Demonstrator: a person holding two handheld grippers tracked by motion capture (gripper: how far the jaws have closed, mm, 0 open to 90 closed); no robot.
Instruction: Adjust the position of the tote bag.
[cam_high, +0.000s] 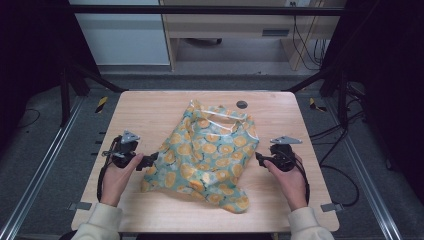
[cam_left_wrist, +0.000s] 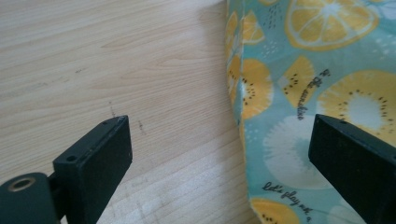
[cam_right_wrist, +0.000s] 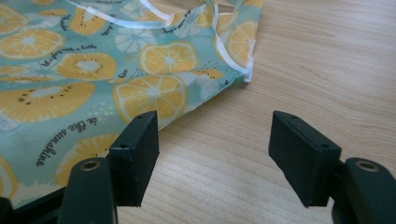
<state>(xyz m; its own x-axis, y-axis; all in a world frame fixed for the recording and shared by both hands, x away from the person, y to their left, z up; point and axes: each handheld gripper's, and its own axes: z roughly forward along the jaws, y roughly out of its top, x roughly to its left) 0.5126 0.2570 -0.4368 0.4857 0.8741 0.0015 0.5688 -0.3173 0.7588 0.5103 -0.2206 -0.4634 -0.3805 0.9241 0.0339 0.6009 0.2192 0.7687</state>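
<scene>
We see a fruit-print cloth bag (cam_high: 207, 155) lying crumpled at the middle of the wooden table (cam_high: 145, 110), teal w/ orange and kiwi slices. Our left gripper (cam_high: 152, 160) sits at the bag's left edge, jaws wide apart — in the left gripper view (cam_left_wrist: 219, 149) the fabric edge runs up between them, nearer the right-hand jaw, w/ bare wood under the other; no pad presses on the cloth. Our right gripper (cam_high: 260, 159) is just beside the bag's right edge, jaws open too but less wide. In the right gripper view (cam_right_wrist: 212, 140) the cloth lies ahead & to the left, passing under the left-hand jaw, while the gap itself is over bare table — nothing held.
</scene>
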